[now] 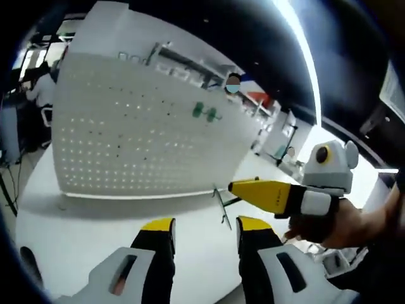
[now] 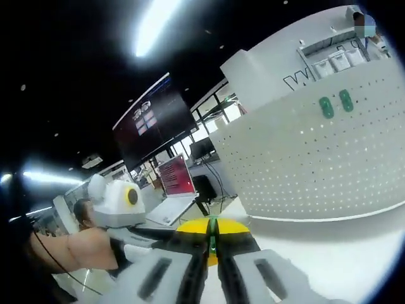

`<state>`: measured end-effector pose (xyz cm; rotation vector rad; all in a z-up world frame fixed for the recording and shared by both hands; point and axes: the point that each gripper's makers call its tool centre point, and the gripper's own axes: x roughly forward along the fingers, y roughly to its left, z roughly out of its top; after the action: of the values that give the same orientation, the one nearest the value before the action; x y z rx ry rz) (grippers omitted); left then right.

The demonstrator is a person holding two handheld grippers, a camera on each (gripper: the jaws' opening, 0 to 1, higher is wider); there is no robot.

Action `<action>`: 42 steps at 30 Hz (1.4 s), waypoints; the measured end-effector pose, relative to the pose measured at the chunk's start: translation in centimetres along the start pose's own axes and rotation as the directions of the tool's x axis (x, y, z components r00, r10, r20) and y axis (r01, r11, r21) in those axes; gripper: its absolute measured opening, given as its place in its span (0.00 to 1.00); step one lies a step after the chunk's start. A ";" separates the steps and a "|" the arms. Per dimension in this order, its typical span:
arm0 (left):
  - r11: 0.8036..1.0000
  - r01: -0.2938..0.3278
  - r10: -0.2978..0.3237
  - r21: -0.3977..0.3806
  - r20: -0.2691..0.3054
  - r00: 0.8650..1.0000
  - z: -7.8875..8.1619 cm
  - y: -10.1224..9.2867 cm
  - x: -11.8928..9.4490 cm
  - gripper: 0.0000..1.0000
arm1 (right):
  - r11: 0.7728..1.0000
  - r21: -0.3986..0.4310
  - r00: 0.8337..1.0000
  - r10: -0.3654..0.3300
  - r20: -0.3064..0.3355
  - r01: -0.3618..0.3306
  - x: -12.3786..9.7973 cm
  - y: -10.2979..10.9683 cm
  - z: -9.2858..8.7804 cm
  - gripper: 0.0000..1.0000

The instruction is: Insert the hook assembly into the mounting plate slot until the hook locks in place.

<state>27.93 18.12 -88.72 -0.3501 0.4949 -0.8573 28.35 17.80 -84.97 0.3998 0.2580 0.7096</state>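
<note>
Hook (image 1: 223, 204), pinched in my right tool (image 1: 237, 187), hangs above the desk (image 1: 82, 240) before the pegboard (image 1: 145, 136); left tool (image 1: 205, 227) open, empty. Approach step: next, align with a slot.

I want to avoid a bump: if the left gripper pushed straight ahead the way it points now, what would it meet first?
Probably the thin metal hook held in the right gripper, which sits just ahead of the left gripper above the white table. Beyond it stands the white perforated pegboard. Depth is unclear.
</note>
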 end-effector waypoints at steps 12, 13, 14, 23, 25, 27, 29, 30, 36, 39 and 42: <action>0.997 0.066 -0.065 -0.037 0.018 0.998 0.4 -1.6 -0.3 0.06 | 0.999 -0.046 0.999 -0.005 0.044 0.007 -0.4 1.4 0.6 0.00; 0.997 0.072 -0.071 -0.038 0.022 0.997 0.4 -1.7 -0.3 0.06 | 0.998 -0.062 0.999 -0.006 0.045 0.008 -0.6 1.5 0.7 0.00; 0.996 0.081 -0.080 -0.045 0.026 0.996 0.5 -1.8 -0.4 0.05 | 0.998 -0.066 0.999 -0.006 0.046 0.009 -0.6 1.6 0.8 0.00; 0.996 0.079 -0.077 -0.046 0.027 0.997 0.4 -1.9 -0.9 0.04 | 0.992 -0.122 0.999 -0.011 0.050 0.017 -0.7 2.3 0.5 0.00; 0.995 0.076 -0.074 -0.065 0.033 0.997 0.4 -1.7 -1.1 0.03 | 0.989 -0.147 0.999 -0.011 0.050 0.018 -0.6 2.6 0.4 0.00; 0.994 0.074 -0.071 -0.081 0.039 0.997 0.3 -1.6 -1.2 0.02 | 0.985 -0.172 0.999 -0.011 0.047 0.019 -0.6 2.7 0.3 0.00; 0.993 0.068 -0.065 -0.093 0.037 0.997 0.1 -1.5 -1.2 0.02 | 0.983 -0.184 0.999 -0.011 0.040 0.019 -0.6 2.7 0.1 0.00; 0.993 0.064 -0.061 -0.096 0.031 0.998 0.0 -1.5 -1.2 0.01 | 0.981 -0.192 0.999 -0.011 0.036 0.018 -0.6 2.6 -0.1 0.01; 0.995 0.046 -0.046 -0.091 -0.003 0.999 -0.4 -1.6 -0.9 0.01 | 0.993 -0.119 0.999 -0.018 0.037 0.022 -0.9 1.9 -0.1 0.04; 0.997 0.022 -0.022 -0.075 -0.003 1.000 -0.2 -1.2 -0.8 0.01 | 0.998 -0.050 0.999 -0.029 0.044 0.031 -1.3 1.1 0.4 0.18; 0.999 -0.008 0.008 -0.034 0.002 1.000 0.3 -0.7 -0.9 0.01 | 1.000 -0.018 0.998 -0.024 0.061 0.025 -2.0 0.6 1.2 0.14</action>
<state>27.19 18.41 -87.88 -0.3800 0.5090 -0.8415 26.95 16.53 -83.45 0.3990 0.1981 0.6743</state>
